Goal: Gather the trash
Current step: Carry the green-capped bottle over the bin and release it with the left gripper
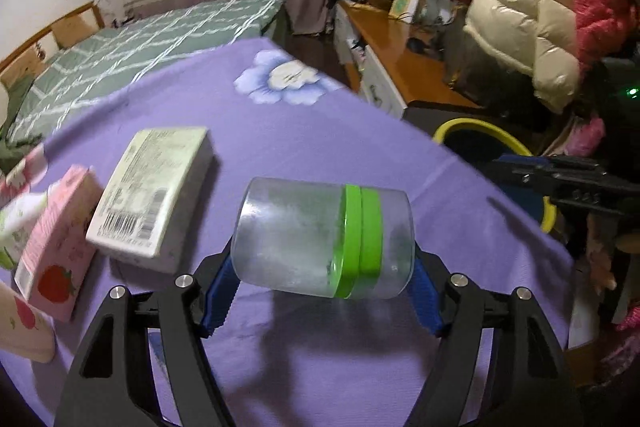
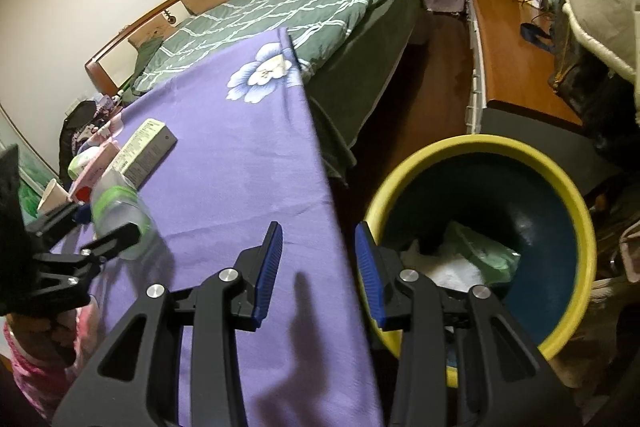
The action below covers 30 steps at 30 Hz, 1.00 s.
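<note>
Over the purple surface (image 1: 280, 131), our left hand-held gripper (image 1: 322, 285) pinches a frosted jar (image 1: 320, 241) by its ends, lifted sideways; smooth plastic could slip. In the right view, our right hand-held gripper (image 2: 318, 271) is spread, holding nothing, beside the yellow-rimmed bin (image 2: 560, 187); a short carry would miss it.

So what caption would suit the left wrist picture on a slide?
Left gripper holds a frosted jar with green band sideways above the purple tablecloth, cartons alongside, yellow-rimmed bin beyond.
</note>
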### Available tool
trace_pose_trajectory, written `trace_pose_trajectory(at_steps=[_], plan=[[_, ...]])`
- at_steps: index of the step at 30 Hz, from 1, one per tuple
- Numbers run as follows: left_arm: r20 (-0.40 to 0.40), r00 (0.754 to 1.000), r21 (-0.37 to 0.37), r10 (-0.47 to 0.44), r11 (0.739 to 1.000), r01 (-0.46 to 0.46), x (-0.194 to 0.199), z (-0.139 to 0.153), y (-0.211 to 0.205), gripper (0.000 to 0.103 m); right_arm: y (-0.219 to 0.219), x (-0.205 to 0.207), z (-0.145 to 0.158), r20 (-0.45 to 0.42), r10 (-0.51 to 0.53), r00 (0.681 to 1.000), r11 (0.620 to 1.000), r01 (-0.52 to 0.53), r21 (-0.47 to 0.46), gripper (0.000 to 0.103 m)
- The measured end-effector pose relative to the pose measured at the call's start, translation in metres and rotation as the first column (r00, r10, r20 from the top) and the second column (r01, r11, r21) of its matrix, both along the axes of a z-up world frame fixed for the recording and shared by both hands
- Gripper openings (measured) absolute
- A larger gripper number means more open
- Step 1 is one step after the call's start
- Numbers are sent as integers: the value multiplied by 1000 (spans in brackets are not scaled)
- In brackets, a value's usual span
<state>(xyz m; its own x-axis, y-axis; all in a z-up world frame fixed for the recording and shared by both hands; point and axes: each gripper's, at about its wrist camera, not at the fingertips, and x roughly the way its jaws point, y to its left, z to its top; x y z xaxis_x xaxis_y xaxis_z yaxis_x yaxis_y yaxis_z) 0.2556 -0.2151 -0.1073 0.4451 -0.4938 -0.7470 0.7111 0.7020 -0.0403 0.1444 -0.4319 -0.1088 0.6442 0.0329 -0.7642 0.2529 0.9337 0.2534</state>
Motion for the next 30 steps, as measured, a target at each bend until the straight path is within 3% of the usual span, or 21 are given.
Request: trace_pose_trajectory(at_steps=[10,21,30], plan=[[-8,995,-9,-104,995,104,-29,13,-74,72,-50,-53,1,-16,-106,994,993,105,-46,36],[-33,971,31,-236,971,237,-60,2,-189,72,-88,-111,-3,-22,-201,979,979,200,-43,37],[-41,955,77,-294,952,296,-78,-11,-254,72,-106,-141,-3,-9,-255,967,966,255,-35,41]])
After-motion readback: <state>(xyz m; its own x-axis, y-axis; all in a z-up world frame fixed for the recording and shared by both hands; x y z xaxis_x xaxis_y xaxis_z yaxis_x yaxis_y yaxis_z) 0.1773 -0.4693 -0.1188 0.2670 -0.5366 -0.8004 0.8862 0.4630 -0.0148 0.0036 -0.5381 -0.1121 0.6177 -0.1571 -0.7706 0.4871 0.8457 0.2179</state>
